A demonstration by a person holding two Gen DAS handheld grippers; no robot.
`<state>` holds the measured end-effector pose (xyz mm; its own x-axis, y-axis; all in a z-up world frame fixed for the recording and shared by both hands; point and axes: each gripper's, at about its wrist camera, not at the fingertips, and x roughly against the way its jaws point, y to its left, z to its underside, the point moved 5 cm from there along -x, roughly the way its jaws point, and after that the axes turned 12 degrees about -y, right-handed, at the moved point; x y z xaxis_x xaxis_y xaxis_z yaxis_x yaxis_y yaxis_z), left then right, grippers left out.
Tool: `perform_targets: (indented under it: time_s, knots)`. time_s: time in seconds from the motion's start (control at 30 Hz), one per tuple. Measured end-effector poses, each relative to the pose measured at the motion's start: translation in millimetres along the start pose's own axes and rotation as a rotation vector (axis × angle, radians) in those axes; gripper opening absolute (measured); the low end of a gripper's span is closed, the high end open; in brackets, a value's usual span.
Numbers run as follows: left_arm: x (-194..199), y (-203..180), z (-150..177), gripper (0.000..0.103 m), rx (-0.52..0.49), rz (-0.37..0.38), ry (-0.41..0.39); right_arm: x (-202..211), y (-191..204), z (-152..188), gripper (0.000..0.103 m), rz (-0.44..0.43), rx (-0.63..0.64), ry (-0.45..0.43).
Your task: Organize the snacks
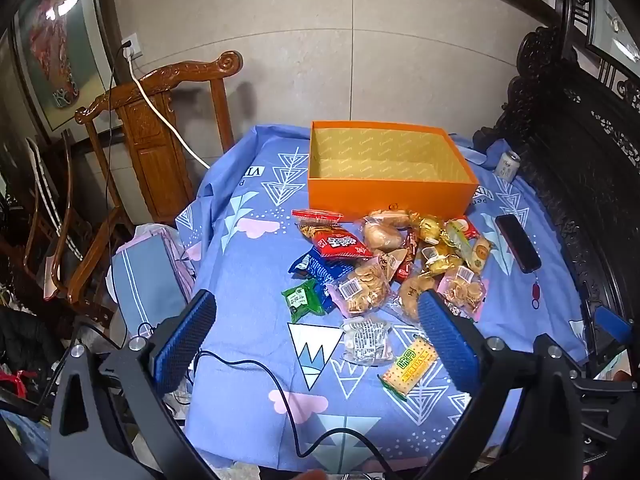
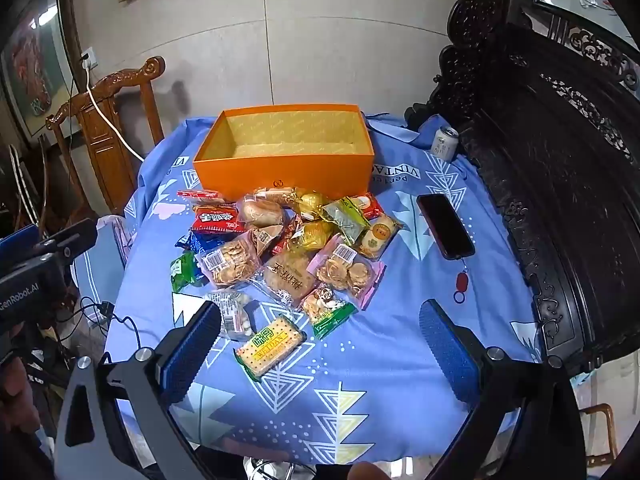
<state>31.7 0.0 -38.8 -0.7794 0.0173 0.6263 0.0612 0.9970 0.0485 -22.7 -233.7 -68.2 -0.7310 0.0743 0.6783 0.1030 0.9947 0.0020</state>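
Both claws spread wide, nothing gripped – crinkly plastic snack packets (image 2: pixel 280 248) heaped before empty orange cardboard box (image 2: pixel 280 168); neighbours likely dragged – slippage risked.

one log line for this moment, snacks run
stage: start | left gripper: open, empty | right gripper: open, empty | orange box: empty | snack pile: on cloth, before box
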Motion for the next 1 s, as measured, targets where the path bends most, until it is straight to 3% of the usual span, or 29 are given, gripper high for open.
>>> perform_targets:
  time_s: [1.0]
  knots:
    - [-1.3, 5.8, 6.8, 0.099, 0.006, -0.004, 0.006, -0.7, 3.8, 1.6, 0.1, 0.002, 0.007, 0.002]
